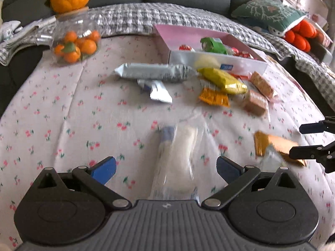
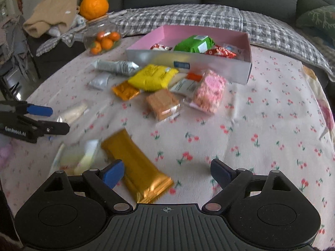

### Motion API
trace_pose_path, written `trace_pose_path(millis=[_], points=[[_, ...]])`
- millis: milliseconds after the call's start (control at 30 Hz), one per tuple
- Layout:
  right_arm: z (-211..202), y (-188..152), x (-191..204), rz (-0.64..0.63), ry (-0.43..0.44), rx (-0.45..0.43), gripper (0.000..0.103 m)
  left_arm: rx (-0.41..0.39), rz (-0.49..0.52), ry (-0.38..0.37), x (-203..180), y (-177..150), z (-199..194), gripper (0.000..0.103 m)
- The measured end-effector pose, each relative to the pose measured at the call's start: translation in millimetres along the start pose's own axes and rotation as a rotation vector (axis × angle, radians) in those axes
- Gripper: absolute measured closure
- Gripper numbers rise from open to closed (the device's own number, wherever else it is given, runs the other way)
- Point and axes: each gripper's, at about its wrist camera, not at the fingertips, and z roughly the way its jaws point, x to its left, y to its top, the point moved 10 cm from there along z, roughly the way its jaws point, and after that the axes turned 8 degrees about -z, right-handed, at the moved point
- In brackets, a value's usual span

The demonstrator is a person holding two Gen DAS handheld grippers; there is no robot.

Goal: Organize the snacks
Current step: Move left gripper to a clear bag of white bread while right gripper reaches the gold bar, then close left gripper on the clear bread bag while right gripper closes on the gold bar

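A worktop (image 2: 261, 108) covered in a cherry-print cloth holds scattered snacks in front of a pink box (image 2: 248, 71) that already contains a green packet (image 2: 193, 42) and red-wrapped sweets (image 2: 219, 52). The left tool (image 1: 166, 167) hangs with its blue-tipped fingers spread wide, released, on either side of a clear-wrapped white snack (image 1: 180, 152) lying on the cloth, not pressing it. The right tool (image 2: 166, 171) is also released, jaws spread wide, above a gold bar wrapper (image 2: 138, 167) whose near end lies between its fingers, just beside the left one, while a yellow packet (image 2: 152, 76), wafer packs (image 2: 163, 103) and silver pouches (image 2: 117, 67) lie near the box.
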Motion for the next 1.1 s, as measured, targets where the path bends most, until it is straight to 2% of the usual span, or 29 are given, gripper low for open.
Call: trace_pose_path(millis=[133, 267, 333, 567, 733, 900, 1100], points=[[-2, -9, 12, -0.061, -0.003, -0.03, 0.006, -0.022, 0.025, -0.022, 2, -8, -3, 0.001], [2, -12, 27, -0.148, -0.007, -0.054, 0.0, -0.044, 0.103, -0.023, -7, -14, -3, 0.001], [4, -11, 28, -0.136, 0.002, -0.055, 0.0, -0.065, 0.137, -0.022, -10, -17, -2, 0.001], [10, -5, 26, -0.126, -0.001, -0.047, 0.0, -0.068, 0.145, -0.045, -12, -16, -1, 0.001], [14, -1, 21, -0.118, -0.017, -0.037, 0.0, -0.066, 0.137, -0.042, -12, -13, 0, 0.008], [16, 1, 17, -0.112, -0.036, -0.028, 0.002, -0.064, 0.119, -0.038, -9, -9, -1, 0.024], [16, 2, 18, -0.117, -0.034, -0.027, 0.005, -0.053, 0.092, -0.035, -6, -7, -2, 0.032]])
